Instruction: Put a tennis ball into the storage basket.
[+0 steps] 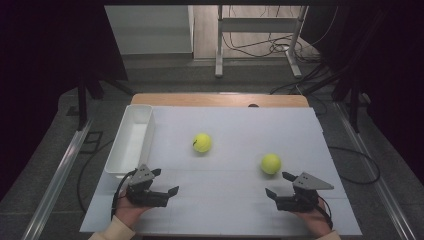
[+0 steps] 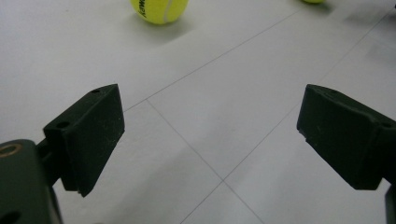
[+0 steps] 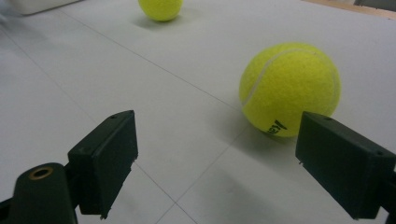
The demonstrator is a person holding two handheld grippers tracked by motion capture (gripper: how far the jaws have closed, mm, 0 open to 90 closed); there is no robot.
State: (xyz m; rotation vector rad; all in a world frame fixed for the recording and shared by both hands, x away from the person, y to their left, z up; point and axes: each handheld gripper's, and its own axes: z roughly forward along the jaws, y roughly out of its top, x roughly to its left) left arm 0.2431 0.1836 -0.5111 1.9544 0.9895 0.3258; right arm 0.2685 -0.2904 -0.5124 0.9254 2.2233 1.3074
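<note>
Your right gripper (image 3: 215, 163) gapes wide, empty; the near tennis ball (image 3: 289, 88) looks light, fuzzy and springy, so clamp its widest middle.

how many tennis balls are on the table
2. One tennis ball lies near the middle of the white table, right of the white bin. The other ball sits just ahead of the right gripper. None looks hidden.

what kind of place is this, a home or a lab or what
Most likely a lab or test room set up for recording. A white board lies on a wooden table with just two tennis balls and a white bin, and loose cables trail over the floor behind.
</note>
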